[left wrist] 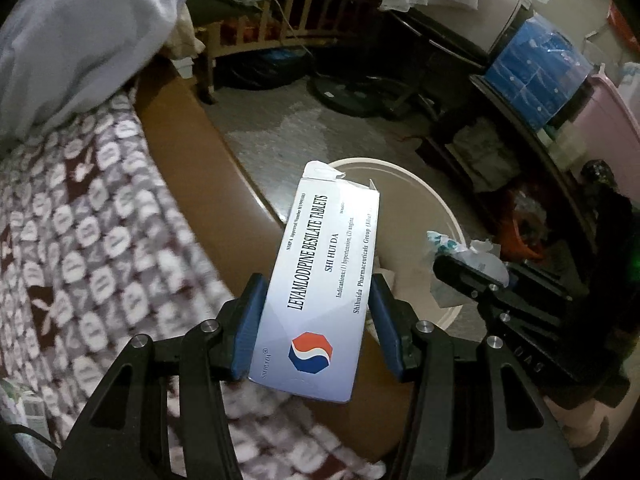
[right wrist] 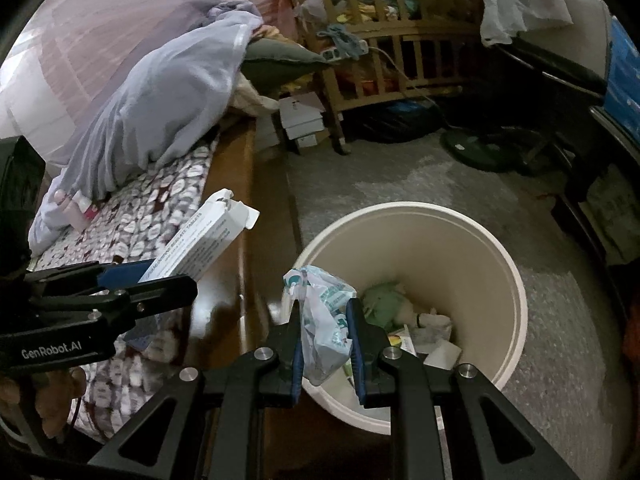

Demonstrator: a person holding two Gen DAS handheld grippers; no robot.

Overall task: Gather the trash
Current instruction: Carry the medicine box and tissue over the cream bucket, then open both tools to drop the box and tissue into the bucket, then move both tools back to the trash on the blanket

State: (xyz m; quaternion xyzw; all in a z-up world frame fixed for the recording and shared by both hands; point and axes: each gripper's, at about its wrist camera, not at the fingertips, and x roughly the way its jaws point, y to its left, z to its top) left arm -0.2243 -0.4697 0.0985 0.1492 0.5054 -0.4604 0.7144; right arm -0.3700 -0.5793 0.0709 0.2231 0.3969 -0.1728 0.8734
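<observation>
While my left gripper [left wrist: 316, 320] clamps the tablet box [left wrist: 316, 280] lengthwise, torn end aimed toward the bin [right wrist: 516, 280], my right gripper [right wrist: 324, 344] pinches a crumpled wrapper [right wrist: 324, 320] above the bin's rim.

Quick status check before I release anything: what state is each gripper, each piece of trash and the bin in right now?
Left gripper: shut on the tablet box.
Tablet box: held, end flap torn open, not yet over the bin.
Right gripper: shut on the plastic wrapper.
Plastic wrapper: crumpled, held above the bin's near rim.
Bin: upright, uncovered, trash at the bottom.
</observation>
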